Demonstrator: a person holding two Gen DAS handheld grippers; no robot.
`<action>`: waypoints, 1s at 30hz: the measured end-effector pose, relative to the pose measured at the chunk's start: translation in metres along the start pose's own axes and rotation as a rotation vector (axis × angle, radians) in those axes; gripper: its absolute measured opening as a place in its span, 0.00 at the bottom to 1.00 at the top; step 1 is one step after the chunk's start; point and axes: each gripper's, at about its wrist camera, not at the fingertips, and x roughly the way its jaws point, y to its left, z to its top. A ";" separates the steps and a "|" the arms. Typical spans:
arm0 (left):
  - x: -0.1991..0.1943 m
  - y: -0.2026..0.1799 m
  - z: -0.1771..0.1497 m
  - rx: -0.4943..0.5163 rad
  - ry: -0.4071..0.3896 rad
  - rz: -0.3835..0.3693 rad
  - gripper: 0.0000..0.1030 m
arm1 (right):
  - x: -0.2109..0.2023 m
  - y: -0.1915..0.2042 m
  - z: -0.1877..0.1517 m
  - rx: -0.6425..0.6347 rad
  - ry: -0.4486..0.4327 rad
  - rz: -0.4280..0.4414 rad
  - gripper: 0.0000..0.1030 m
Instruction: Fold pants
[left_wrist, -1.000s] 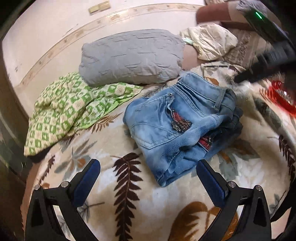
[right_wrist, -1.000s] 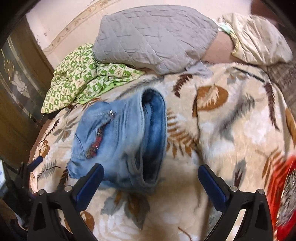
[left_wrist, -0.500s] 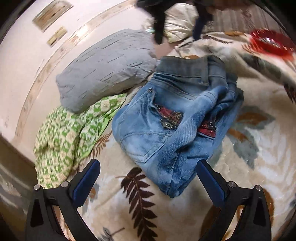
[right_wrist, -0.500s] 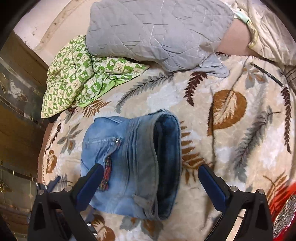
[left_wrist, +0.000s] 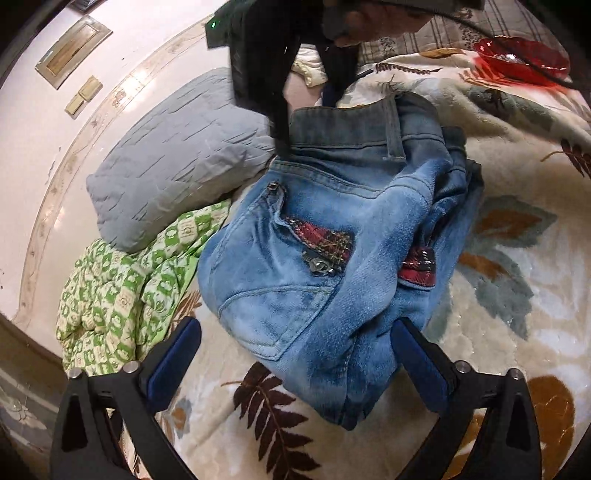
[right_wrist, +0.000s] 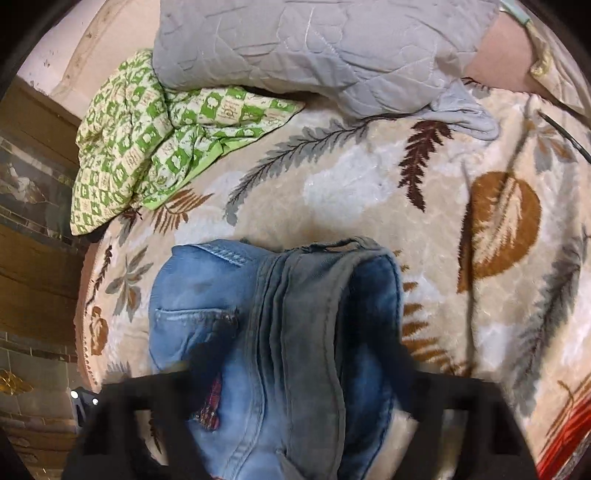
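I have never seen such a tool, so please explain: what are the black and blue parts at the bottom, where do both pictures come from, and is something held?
There is no robot. A person holds one hand tool with two fingers in each hand, each with its own camera looking along the fingers. The left gripper is closing around the lower end of the jeans, not yet pressing. The right gripper, blurred, is closing over the waistband. The jeans lie on a leaf blanket, near a grey pillow and a green cloth.

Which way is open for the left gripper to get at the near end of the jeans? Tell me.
Probably yes, straight ahead: the jeans' near end already lies between the left gripper's closing jaws, pads not yet touching, with nothing in between. The right gripper works the far waistband, clear of that path.
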 end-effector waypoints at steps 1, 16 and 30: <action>0.003 0.002 -0.001 -0.005 0.009 -0.063 0.52 | 0.003 0.001 0.000 -0.015 0.002 -0.009 0.25; -0.008 -0.007 -0.006 0.009 0.016 -0.124 0.07 | -0.008 -0.014 -0.007 -0.110 -0.072 -0.045 0.05; -0.012 -0.007 -0.003 -0.106 0.028 -0.161 0.62 | -0.004 -0.033 -0.016 -0.035 -0.077 0.003 0.34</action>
